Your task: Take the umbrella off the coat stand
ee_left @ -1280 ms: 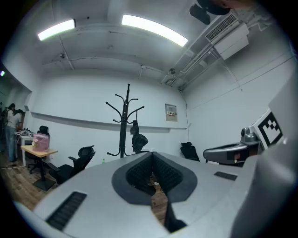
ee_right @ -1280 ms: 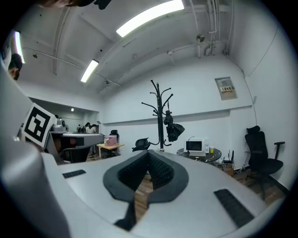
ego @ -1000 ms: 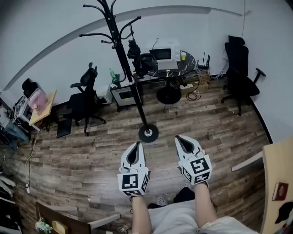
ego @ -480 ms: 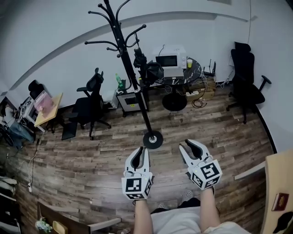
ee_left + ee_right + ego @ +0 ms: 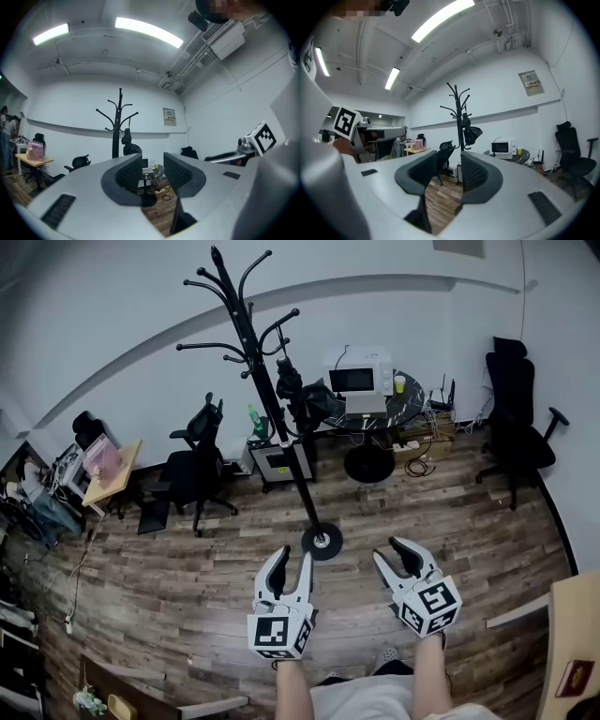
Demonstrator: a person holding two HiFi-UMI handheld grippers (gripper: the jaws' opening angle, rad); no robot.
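Left gripper point(image 5: 292, 557) and right gripper point(image 5: 394, 552), jaws just opened, empty; tugging the umbrella point(image 5: 305, 399) (hooked high) could topple the coat stand point(image 5: 322, 541).

The left gripper point(image 5: 293, 554) and right gripper point(image 5: 392, 552) are white, with black-lined jaws and square markers.
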